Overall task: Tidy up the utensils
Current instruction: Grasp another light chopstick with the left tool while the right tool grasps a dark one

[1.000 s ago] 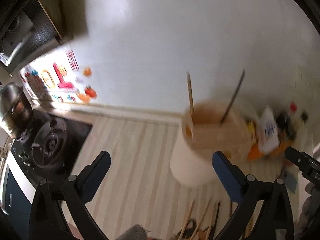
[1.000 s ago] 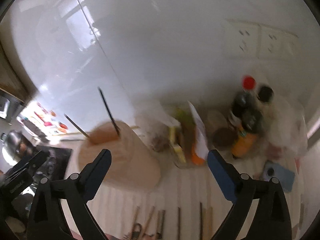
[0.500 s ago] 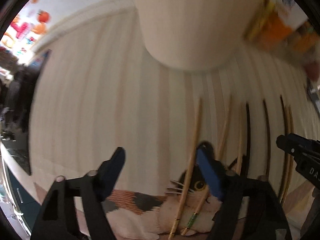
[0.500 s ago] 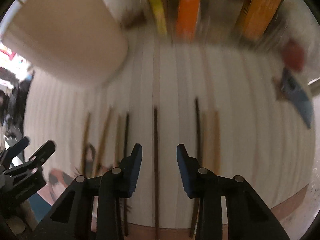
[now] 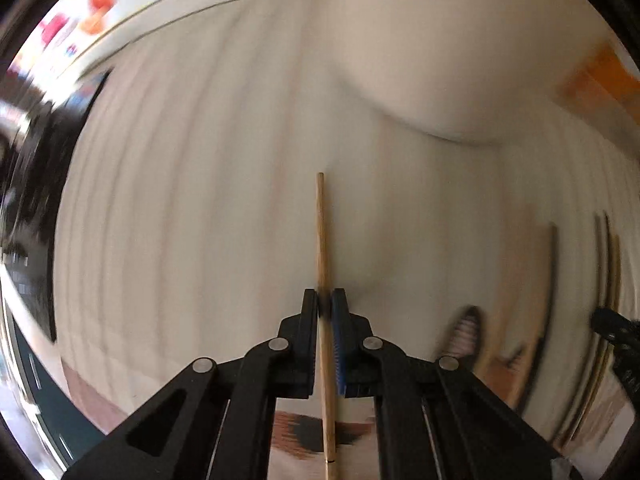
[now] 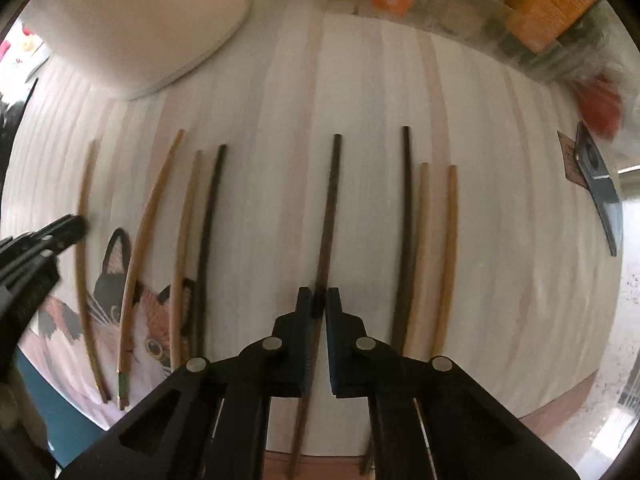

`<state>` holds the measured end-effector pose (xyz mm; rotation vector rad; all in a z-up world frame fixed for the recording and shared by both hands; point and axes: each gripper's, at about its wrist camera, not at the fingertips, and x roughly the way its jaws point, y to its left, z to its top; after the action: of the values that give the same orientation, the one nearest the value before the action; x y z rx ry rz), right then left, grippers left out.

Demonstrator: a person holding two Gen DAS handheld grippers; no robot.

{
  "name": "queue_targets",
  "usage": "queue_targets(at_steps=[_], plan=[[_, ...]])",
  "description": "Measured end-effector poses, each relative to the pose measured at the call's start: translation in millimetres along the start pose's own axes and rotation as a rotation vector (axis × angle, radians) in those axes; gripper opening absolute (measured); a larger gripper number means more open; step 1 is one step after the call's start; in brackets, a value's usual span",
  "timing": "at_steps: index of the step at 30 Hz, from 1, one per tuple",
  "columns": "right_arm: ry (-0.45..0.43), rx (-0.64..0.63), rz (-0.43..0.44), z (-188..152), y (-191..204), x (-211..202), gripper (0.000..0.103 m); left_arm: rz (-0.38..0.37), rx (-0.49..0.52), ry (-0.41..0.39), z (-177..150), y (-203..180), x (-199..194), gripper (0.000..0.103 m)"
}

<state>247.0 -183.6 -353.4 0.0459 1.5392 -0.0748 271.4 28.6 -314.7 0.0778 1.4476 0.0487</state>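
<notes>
Left wrist: left claw [image 5: 325,307], wide a second ago, now clamps light bamboo chopstick [image 5: 321,232] on tabletop [image 5: 200,200] | Right wrist: right claw [image 6: 319,305] has closed on dark chopstick [image 6: 330,208]; both picks secured, cream holder [image 6: 132,20] next.

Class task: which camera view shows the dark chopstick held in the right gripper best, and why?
The right wrist view: the dark chopstick runs sharp and centred from the right gripper, whose jaws are shut on it, up across the striped counter. The left wrist view shows only blurred sticks at its right edge; which one it is cannot be told.
</notes>
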Motion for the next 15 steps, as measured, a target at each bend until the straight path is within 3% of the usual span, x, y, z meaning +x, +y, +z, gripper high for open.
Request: queue_targets(at_steps=[3,7,15], plan=[[0.015,0.029,0.04,5.7,-16.4,0.8,0.006,-0.002,-0.046,0.007,-0.5,20.7,0.9,0.005],[0.026,-0.032,0.005,10.5,-10.1,-0.3,0.007,0.025,-0.037,0.003,-0.4,25.4,0.0,0.007],[0.047,-0.074,-0.025,11.7,16.4,-2.3,0.008,0.048,-0.017,0.004,-8.2,-7.3,-2.6,0.006]])
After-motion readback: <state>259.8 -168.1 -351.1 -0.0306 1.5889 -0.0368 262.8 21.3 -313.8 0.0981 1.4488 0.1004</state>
